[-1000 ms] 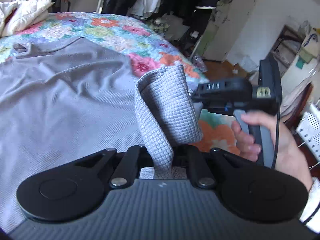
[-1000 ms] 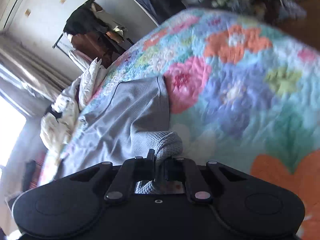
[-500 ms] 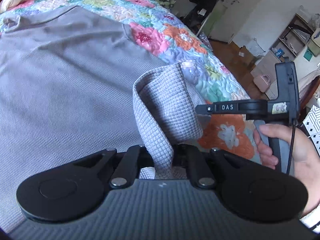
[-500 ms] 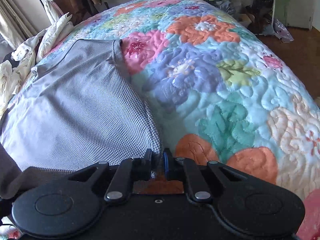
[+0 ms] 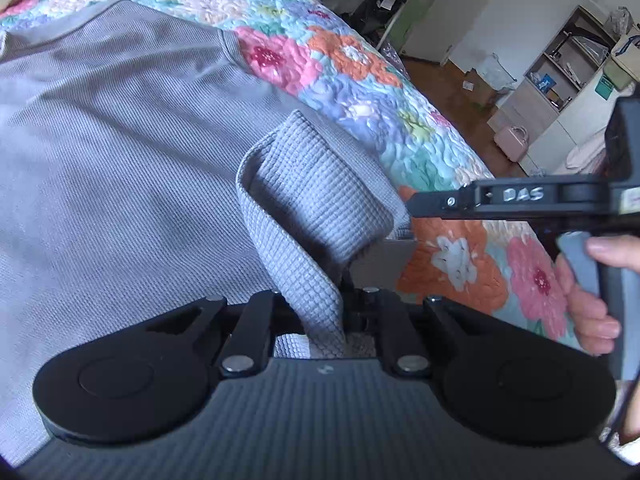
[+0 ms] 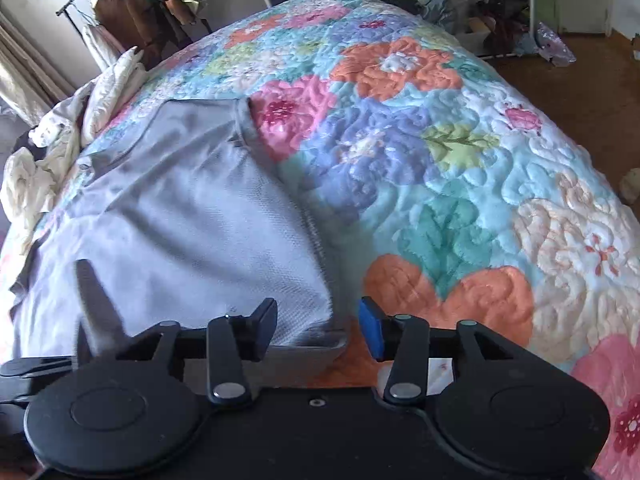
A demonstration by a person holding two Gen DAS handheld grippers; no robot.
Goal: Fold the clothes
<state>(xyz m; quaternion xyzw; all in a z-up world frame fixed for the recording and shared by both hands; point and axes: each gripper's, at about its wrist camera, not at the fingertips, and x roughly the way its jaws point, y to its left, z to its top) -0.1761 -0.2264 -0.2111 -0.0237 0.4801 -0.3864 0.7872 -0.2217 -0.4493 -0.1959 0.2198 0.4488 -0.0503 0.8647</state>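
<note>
A grey waffle-knit shirt (image 5: 120, 168) lies spread on the flowered quilt (image 5: 360, 80). My left gripper (image 5: 340, 312) is shut on a raised fold of its hem (image 5: 312, 216), held just above the bed. My right gripper (image 6: 318, 330) is open, its jaws wide apart on either side of the shirt's lower corner (image 6: 316, 340), which lies on the quilt (image 6: 440, 184). In the left wrist view the right gripper (image 5: 416, 204) shows at the right with the hand on its handle.
White bedding (image 6: 60, 152) is piled at the far left of the bed. A clothes rack (image 6: 132, 4) stands behind it. Wooden floor (image 6: 580, 80), shelves (image 5: 560, 76) and clutter lie beyond the bed's right edge.
My right gripper has opened and let go of the shirt's corner, which now lies on the quilt. My left gripper has kept its hold and lowered toward the bed.
</note>
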